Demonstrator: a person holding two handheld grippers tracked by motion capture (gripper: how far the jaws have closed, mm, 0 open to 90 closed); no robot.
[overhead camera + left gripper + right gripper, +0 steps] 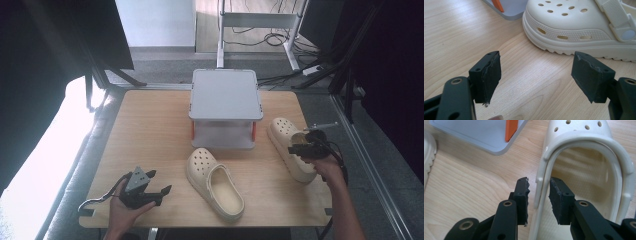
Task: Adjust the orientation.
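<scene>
High view, two cream clogs, one shelf

Your right gripper covers the heel end of the right clog in the high view. In the right gripper view that clog's toe and heel run off the frame, and you can't tell if the pads touch its side wall. Left gripper view: the left clog is cut off top and right. The grey stand hides its own lower shelf.
</scene>
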